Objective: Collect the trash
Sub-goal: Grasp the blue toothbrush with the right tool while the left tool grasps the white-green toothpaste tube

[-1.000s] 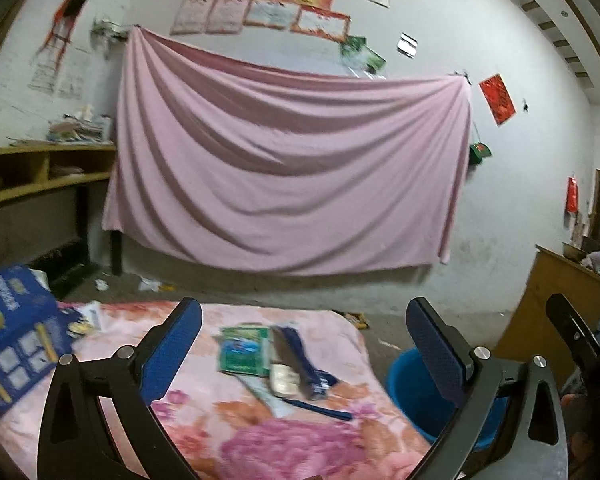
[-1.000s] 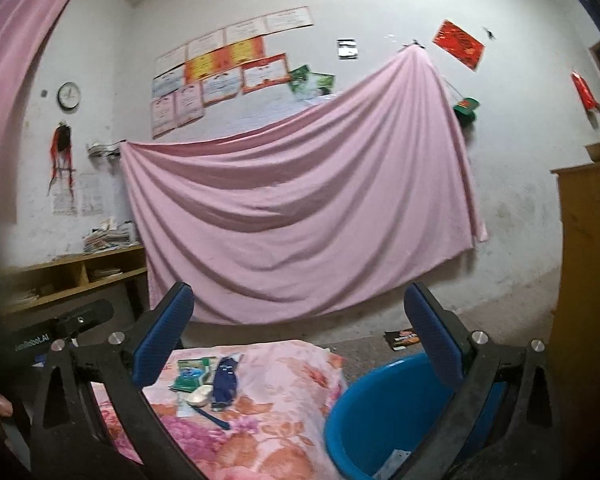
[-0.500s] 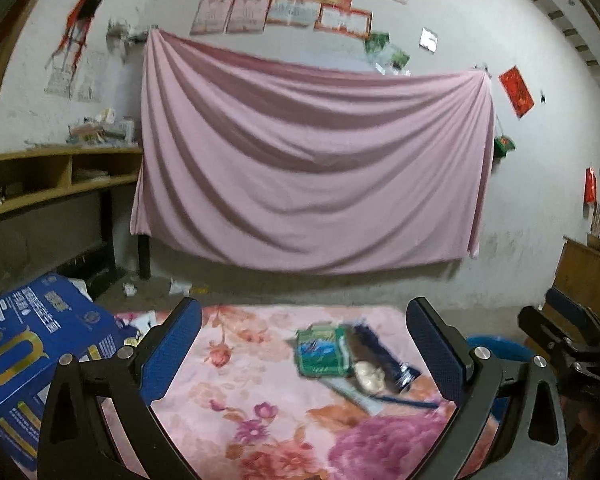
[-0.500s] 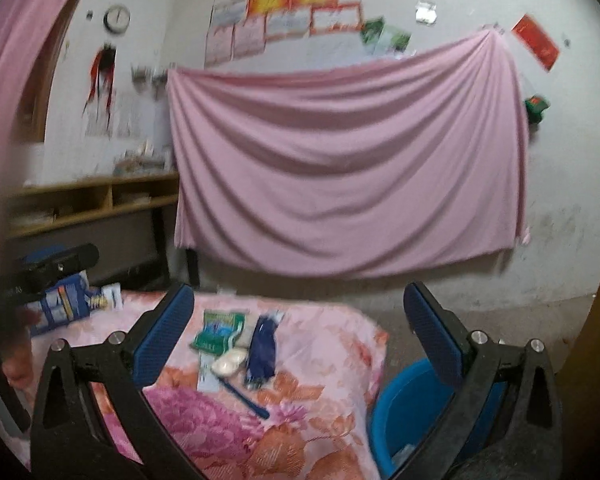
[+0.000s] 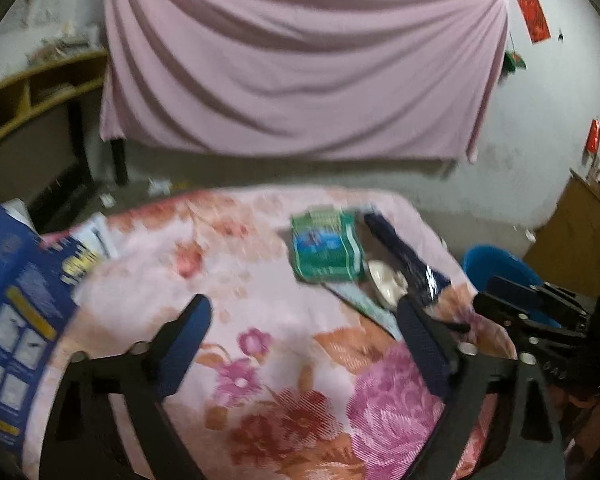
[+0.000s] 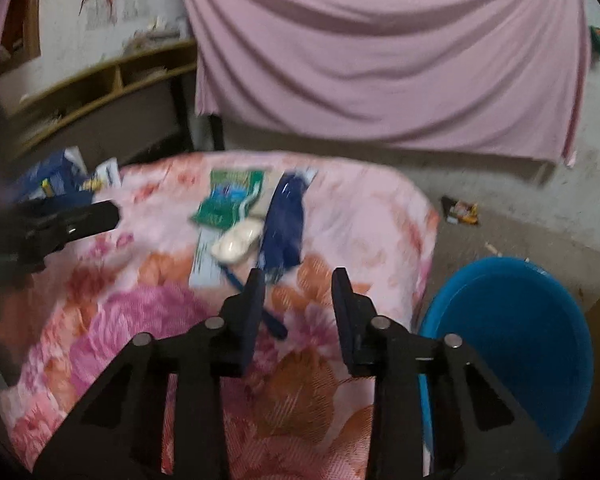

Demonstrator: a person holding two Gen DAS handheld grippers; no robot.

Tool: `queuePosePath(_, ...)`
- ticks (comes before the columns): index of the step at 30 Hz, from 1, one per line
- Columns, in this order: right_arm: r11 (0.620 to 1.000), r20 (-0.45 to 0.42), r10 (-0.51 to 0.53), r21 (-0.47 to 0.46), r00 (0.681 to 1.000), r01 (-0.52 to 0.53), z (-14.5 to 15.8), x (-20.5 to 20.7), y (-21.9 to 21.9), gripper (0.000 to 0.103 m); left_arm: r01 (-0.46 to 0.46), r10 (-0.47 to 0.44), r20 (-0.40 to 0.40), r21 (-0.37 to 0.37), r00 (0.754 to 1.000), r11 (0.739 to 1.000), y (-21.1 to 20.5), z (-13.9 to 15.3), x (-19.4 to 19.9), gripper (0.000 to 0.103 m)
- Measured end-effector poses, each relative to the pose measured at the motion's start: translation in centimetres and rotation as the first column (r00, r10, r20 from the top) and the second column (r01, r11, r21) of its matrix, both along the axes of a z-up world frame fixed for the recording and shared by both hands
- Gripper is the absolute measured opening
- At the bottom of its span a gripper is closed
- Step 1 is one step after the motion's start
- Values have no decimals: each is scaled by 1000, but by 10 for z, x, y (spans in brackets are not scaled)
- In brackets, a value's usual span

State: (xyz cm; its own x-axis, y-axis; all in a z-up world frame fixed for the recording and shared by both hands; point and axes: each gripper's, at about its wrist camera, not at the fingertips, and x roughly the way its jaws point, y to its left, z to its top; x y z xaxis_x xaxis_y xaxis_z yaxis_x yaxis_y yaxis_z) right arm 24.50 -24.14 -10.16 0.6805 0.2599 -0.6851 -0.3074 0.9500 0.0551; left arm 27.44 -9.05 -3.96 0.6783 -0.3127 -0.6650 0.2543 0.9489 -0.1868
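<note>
A small heap of trash lies on the floral pink cloth (image 5: 260,360): a green packet (image 5: 324,248) (image 6: 228,196), a dark blue wrapper (image 5: 404,260) (image 6: 284,220), a white crumpled piece (image 5: 384,280) (image 6: 238,240) and a blue stick (image 6: 256,300). My left gripper (image 5: 304,320) is open and empty, above the cloth, short of the heap. My right gripper (image 6: 298,284) is open, its jaws partly closed, empty, just short of the blue wrapper; it also shows in the left wrist view (image 5: 512,300). A blue bin (image 6: 512,344) (image 5: 500,264) stands on the floor right of the cloth.
A blue printed box (image 5: 12,312) (image 6: 56,176) lies at the cloth's left edge. A pink sheet (image 5: 300,60) hangs on the back wall. Wooden shelves (image 6: 100,84) stand at the left, a wooden cabinet (image 5: 572,236) at the right. A wrapper (image 6: 460,210) lies on the floor.
Both grippers have tilted down and moved in toward the heap. My right gripper's jaws have narrowed from wide open. The left gripper stays wide open.
</note>
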Motion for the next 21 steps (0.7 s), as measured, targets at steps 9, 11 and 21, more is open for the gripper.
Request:
queuePosePath(9, 995, -137, 78, -51, 987, -86, -26, 17, 17, 58, 42, -44, -121, -18, 992, 999, -10, -23, 16, 67)
queuePosePath(11, 995, -147, 82, -37, 986, -89, -26, 14, 14, 57, 47, -47, -148, -6, 988, 999, -14, -26, 20, 67)
queuePosePath(21, 994, -139, 113, 14, 984, -112, -21, -2, 3, 34, 89, -86, -194, 4, 977, 996, -34, -32, 23, 58)
